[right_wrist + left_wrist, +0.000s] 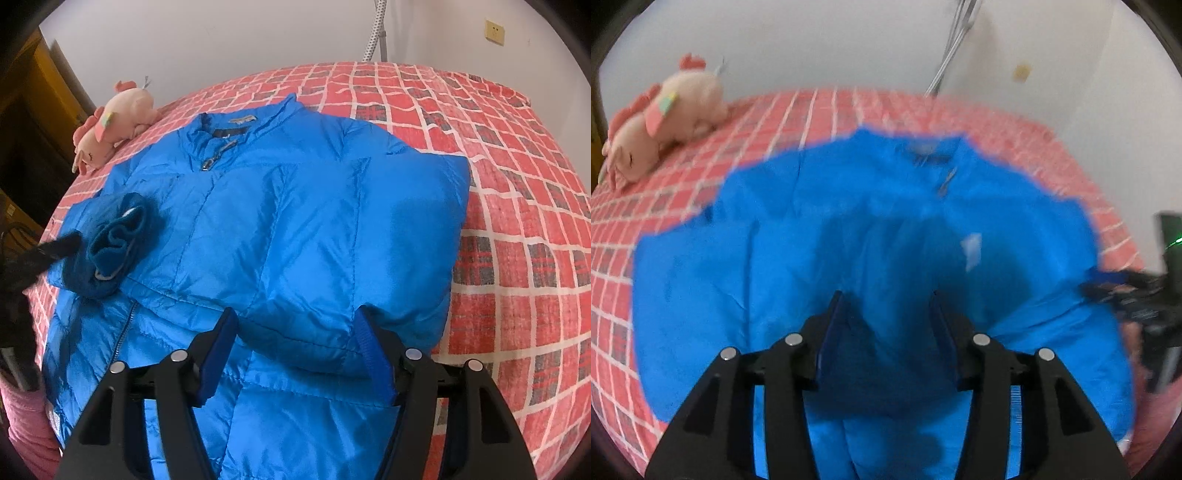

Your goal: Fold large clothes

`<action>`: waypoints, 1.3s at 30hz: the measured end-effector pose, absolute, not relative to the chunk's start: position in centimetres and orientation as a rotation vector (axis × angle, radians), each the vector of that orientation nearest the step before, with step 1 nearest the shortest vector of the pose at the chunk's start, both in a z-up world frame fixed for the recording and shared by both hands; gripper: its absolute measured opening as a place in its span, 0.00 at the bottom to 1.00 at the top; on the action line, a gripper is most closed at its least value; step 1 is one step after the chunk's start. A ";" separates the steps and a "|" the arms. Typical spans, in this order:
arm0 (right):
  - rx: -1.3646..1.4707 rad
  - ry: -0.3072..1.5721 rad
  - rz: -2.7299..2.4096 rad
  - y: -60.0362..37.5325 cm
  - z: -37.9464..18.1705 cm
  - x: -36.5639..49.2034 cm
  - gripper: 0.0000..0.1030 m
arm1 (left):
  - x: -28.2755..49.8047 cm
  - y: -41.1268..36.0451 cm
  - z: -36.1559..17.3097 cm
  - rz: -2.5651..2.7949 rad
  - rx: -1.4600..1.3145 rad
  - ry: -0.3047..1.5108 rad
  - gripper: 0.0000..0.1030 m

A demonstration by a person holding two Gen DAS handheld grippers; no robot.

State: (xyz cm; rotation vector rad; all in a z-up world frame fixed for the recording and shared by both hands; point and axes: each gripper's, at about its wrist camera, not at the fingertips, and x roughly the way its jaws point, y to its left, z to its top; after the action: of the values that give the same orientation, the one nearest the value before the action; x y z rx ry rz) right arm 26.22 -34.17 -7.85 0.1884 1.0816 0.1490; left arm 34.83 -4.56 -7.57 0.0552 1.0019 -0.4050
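Spread across the middle of both views, the blue puffer jacket (295, 221) lies front-up on a red checked bedspread (517, 184), collar toward the upper left of the right wrist view, with the zipper pull (207, 164) just below the collar. One sleeve is folded over the body, its knit cuff (110, 243) resting at left centre of that view.

The left gripper (888, 306) shows in the lower middle of its own blurred view, jaws parted partway, with a ridge of jacket fabric rising into the gap; the blur hides whether the pads (833, 332) touch it. From the right wrist view it appears only as a dark smear at the left edge, next to the cuff.

The right gripper (295, 325) stands at the bottom centre of its view, jaws set wide, straddling a folded edge of the jacket; the blue pads (218, 354) stand clear of the cloth on either side.

A pink plush toy (114, 122) lies on the bedspread at upper left, beyond the collar.
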 end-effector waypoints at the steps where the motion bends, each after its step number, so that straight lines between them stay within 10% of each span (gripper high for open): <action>1: 0.188 1.082 0.149 -34.2 -7.9 26.3 0.64 | 35.3 -4.7 -8.6 -0.397 0.068 1.009 0.45; 21: 0.302 1.231 0.498 -20.8 -7.6 35.1 0.77 | 35.6 4.9 -2.9 -0.149 -0.068 0.871 0.54; 28: 0.258 1.187 0.487 -19.5 -7.9 35.2 0.20 | 36.1 5.4 -4.0 -0.120 -0.032 0.906 0.58; 39: 0.317 1.023 0.318 -31.2 -3.5 30.1 0.18 | 34.4 2.4 -2.9 -0.241 0.001 0.853 0.60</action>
State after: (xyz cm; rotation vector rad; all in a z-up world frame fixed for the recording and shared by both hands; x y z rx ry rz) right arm 30.12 -31.21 -3.53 0.3166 1.0228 0.3175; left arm 34.37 2.41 -2.94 0.0010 0.8529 -0.2408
